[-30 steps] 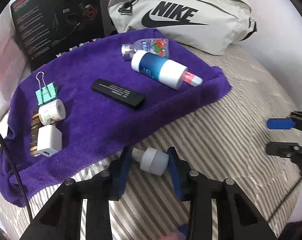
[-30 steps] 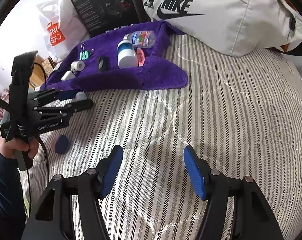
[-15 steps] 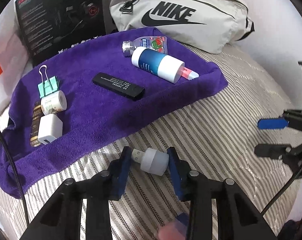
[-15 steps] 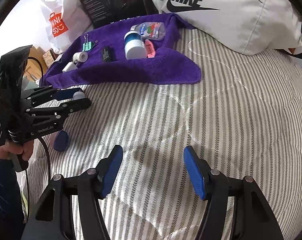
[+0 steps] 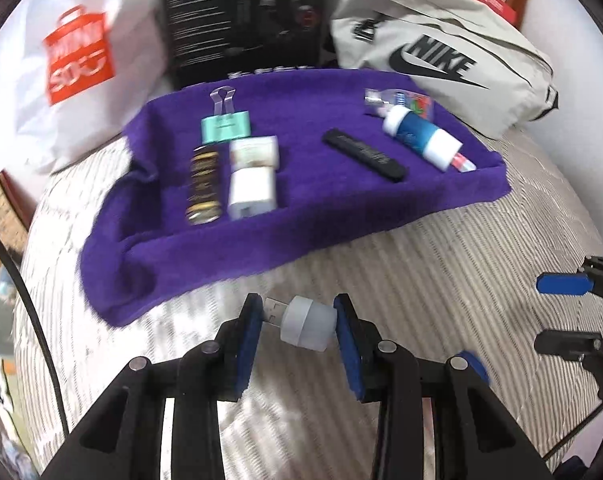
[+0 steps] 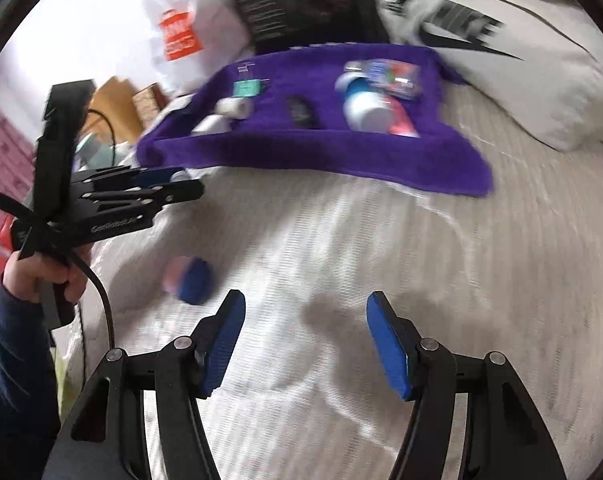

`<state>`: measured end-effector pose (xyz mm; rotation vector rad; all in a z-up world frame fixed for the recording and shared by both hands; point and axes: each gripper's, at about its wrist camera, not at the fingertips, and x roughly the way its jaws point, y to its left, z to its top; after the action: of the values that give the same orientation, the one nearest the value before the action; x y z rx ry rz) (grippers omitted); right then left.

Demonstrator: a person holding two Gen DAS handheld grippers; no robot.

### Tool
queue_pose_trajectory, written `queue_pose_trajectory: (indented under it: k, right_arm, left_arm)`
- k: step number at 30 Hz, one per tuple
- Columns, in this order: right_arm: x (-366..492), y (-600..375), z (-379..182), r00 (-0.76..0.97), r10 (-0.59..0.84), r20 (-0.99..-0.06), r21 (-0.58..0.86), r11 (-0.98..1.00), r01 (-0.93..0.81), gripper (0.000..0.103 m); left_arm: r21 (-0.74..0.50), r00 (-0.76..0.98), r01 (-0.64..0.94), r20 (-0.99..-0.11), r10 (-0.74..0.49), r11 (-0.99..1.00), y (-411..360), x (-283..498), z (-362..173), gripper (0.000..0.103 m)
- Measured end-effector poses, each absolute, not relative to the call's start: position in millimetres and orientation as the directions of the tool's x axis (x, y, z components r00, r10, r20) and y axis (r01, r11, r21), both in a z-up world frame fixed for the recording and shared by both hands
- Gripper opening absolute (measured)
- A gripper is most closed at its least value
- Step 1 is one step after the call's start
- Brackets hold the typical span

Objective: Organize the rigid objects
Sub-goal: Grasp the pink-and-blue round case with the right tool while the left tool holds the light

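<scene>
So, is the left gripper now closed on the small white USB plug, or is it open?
Closed on it. The left gripper has both blue pads against the white USB plug, held above the striped bedding.

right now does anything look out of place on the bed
Yes: a small blue and pink object lies alone on the striped bedspread, off the purple towel where the other items are laid out. The left gripper holds a USB plug.

White USB plug light (image 5: 304, 321) lies sideways between the pads, metal connector pointing left, above the striped bedding, just short of the purple towel (image 5: 301, 208)
</scene>
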<state>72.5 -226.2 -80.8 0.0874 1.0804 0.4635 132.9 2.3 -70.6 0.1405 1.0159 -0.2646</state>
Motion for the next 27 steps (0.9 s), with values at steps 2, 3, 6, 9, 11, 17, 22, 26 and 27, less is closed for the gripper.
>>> queue_pose_trajectory:
  k: [2,3,6,9,11,17,22,26,27]
  right_arm:
    - [72,-212,-79,0.38,0.419,-0.825,0.292,0.891,-0.348,0.063]
    - [71,-205,-79,0.378,0.423,-0.823,0.293,0.888,-0.356,0.063]
    - [69,-186,-78,0.373,0.443,-0.815,0.312,0.879,-0.362,0.063]
    - [66,-169,-81,0.379,0.444,-0.812,0.317,0.88,-0.353,0.063]
    - [64,-157,-84,0.378,0.441,-0.814,0.316,0.883,-0.348,0.063]
    - [64,-129,-95,0.404,0.357,-0.842,0.244,0.921,-0.305,0.062]
    - [60,-107,-101,0.477,0.255,-0.841,0.124,0.949,-0.289,0.062]
    - [52,-100,-104,0.514,0.205,-0.833,0.024,0.941,-0.337,0.052]
    - [52,-105,-104,0.505,0.219,-0.835,0.038,0.939,-0.343,0.048]
  left_arm:
    - [-0.01,0.503,0.257,-0.852,-0.143,0.966,15,129,-71,0.035]
    - [-0.014,0.504,0.25,-0.852,-0.143,0.968,20,128,-72,0.035]
    - [-0.031,0.51,0.23,-0.847,-0.148,0.973,31,124,-73,0.035]
    - [-0.048,0.513,0.235,-0.842,-0.166,0.971,36,123,-74,0.035]
    - [-0.057,0.513,0.243,-0.84,-0.178,0.968,37,123,-75,0.035]
    - [-0.098,0.517,0.247,-0.828,-0.217,0.964,46,122,-75,0.035]
    - [-0.105,0.52,0.235,-0.826,-0.216,0.966,51,123,-77,0.035]
    - [-0.102,0.516,0.237,-0.829,-0.214,0.966,52,123,-79,0.035]
    - [-0.102,0.513,0.238,-0.831,-0.214,0.966,53,123,-80,0.035]
